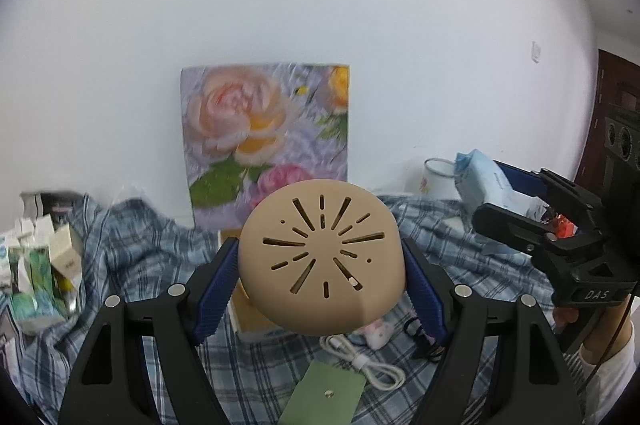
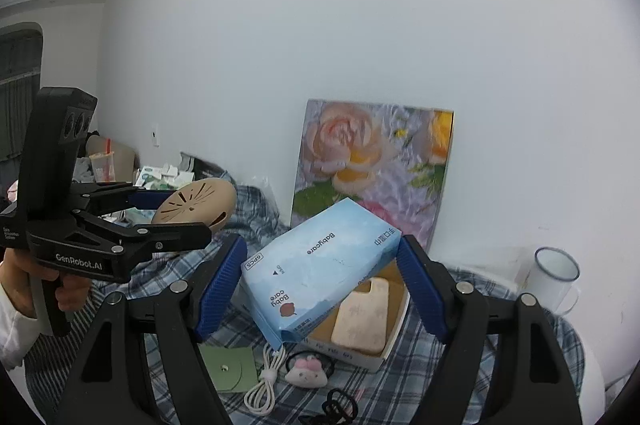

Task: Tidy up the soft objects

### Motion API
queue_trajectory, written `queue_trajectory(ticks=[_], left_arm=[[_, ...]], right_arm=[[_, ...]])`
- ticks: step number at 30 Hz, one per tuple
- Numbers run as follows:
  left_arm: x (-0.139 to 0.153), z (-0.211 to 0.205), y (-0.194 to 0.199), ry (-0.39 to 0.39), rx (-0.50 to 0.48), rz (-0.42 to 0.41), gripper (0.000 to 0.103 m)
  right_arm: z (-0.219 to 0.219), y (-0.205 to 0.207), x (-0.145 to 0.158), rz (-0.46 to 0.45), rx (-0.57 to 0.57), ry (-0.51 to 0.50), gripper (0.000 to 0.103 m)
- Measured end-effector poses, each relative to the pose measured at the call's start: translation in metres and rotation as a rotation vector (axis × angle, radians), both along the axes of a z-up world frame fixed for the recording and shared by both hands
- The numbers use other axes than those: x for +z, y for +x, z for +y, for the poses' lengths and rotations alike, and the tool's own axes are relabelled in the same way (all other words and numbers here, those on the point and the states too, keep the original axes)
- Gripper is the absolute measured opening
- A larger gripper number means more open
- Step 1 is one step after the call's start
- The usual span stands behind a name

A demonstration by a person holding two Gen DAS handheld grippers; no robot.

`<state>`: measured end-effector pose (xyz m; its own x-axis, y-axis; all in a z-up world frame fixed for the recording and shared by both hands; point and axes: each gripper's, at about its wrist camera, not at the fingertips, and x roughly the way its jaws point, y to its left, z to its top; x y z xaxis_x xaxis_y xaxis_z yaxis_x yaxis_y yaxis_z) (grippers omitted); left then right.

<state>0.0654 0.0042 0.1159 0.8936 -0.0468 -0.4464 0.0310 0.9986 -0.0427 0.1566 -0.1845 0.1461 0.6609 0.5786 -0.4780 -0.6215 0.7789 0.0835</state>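
My left gripper [image 1: 320, 289] is shut on a beige dome-shaped silicone piece with slits [image 1: 318, 259] and holds it above the plaid cloth; it also shows in the right wrist view [image 2: 196, 203]. My right gripper [image 2: 322, 285] is shut on a light blue Babycare tissue pack [image 2: 320, 265], held tilted above an open box [image 2: 362, 355] that contains a beige phone case [image 2: 362, 317]. The tissue pack also shows at the right of the left wrist view [image 1: 482, 181].
A floral painting [image 1: 266, 141] leans on the white wall. A plaid cloth [image 1: 152, 249] covers the surface. On it lie a white cable [image 2: 264, 381], a green pouch [image 2: 230, 369], a bunny hair tie [image 2: 308, 373], black clips [image 2: 338, 405], a white mug [image 2: 556, 277] and small boxes [image 1: 36, 265].
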Motion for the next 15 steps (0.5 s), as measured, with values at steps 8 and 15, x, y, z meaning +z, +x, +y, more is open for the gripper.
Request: queue_trajectory(ticks=[8, 15], left_arm=[[0.036, -0.01, -0.005, 0.03, -0.024, -0.067, 0.08], [0.06, -0.007, -0.009, 0.041, -0.01, -0.108, 0.08]], right_arm=[[0.001, 0.002, 0.04, -0.066, 0.004, 0.011, 0.076], [0.002, 0.006, 0.065, -0.11, 0.011, 0.028, 0.076]])
